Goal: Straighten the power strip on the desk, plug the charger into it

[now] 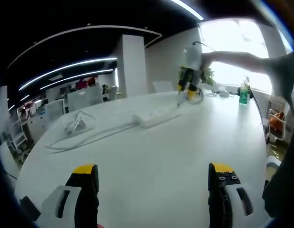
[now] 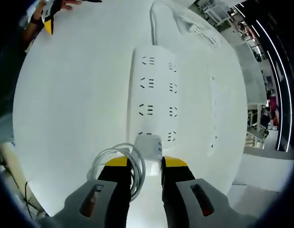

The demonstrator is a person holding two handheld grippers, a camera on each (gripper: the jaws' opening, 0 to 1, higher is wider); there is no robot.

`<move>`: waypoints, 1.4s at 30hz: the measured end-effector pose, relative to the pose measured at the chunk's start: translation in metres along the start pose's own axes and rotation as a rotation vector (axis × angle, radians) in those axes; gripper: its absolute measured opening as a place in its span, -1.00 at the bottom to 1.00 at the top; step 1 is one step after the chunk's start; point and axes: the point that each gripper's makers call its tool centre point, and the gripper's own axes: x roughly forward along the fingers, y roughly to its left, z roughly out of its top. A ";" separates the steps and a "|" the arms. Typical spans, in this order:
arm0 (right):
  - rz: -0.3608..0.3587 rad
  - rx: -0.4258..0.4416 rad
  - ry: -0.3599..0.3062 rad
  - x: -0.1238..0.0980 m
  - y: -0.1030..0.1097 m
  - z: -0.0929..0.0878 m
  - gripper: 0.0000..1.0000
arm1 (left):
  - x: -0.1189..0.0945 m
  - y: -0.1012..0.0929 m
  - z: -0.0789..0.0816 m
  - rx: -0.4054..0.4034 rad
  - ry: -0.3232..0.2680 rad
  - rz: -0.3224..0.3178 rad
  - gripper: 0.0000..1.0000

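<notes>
White and wide, the worktop runs through an open office with ceiling light strips and a bright window behind. Your right tool is closed on the charger, its white body pinched between the yellow-tipped jaws, with the coiled cable looping off to the side just beside them. The power strip lies flat on the worktop directly ahead of that tool, its long axis running straight away from you in the right gripper view, so the rows of sockets stack one beyond the other along your line of approach. The charger sits at the strip's near end, over the closest socket pair (whether the pins are already seated you cannot tell from here). From the left gripper view the strip lies well ahead across the worktop, with its cord trailing toward the loose bundle, and your right tool hovers at its far end. Your left tool is open, gripping nothing, and well apart from the strip, so the right one is plainly nearer.
</notes>
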 end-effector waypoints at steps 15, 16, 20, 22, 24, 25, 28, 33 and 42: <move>0.024 0.002 0.069 0.001 0.010 0.007 -0.57 | 0.001 -0.003 -0.001 0.008 0.008 -0.011 0.98; 0.025 0.005 0.073 0.001 0.010 0.007 -0.57 | 0.001 -0.003 -0.001 0.008 0.008 -0.011 0.98; 0.036 0.026 0.074 0.001 0.009 0.007 -0.57 | 0.000 -0.002 -0.001 0.008 0.007 -0.009 0.98; 0.037 0.028 0.073 0.001 0.009 0.008 -0.57 | -0.001 -0.002 -0.001 0.007 0.006 -0.008 0.98; 0.037 0.029 0.075 0.001 0.009 0.008 -0.57 | -0.001 -0.002 -0.001 0.007 0.006 -0.006 0.98; 0.038 0.030 0.078 0.002 0.008 0.008 -0.57 | -0.001 -0.002 -0.002 0.006 0.006 -0.005 0.98; 0.039 0.023 0.093 0.002 0.008 0.010 -0.57 | 0.000 -0.002 -0.002 0.002 0.006 -0.007 0.97; 0.042 0.017 0.114 0.003 0.007 0.013 -0.57 | -0.001 -0.003 -0.002 0.005 0.005 -0.005 0.97; 0.059 0.049 0.118 0.004 0.005 0.015 -0.57 | -0.003 -0.001 -0.002 0.003 0.003 -0.001 0.97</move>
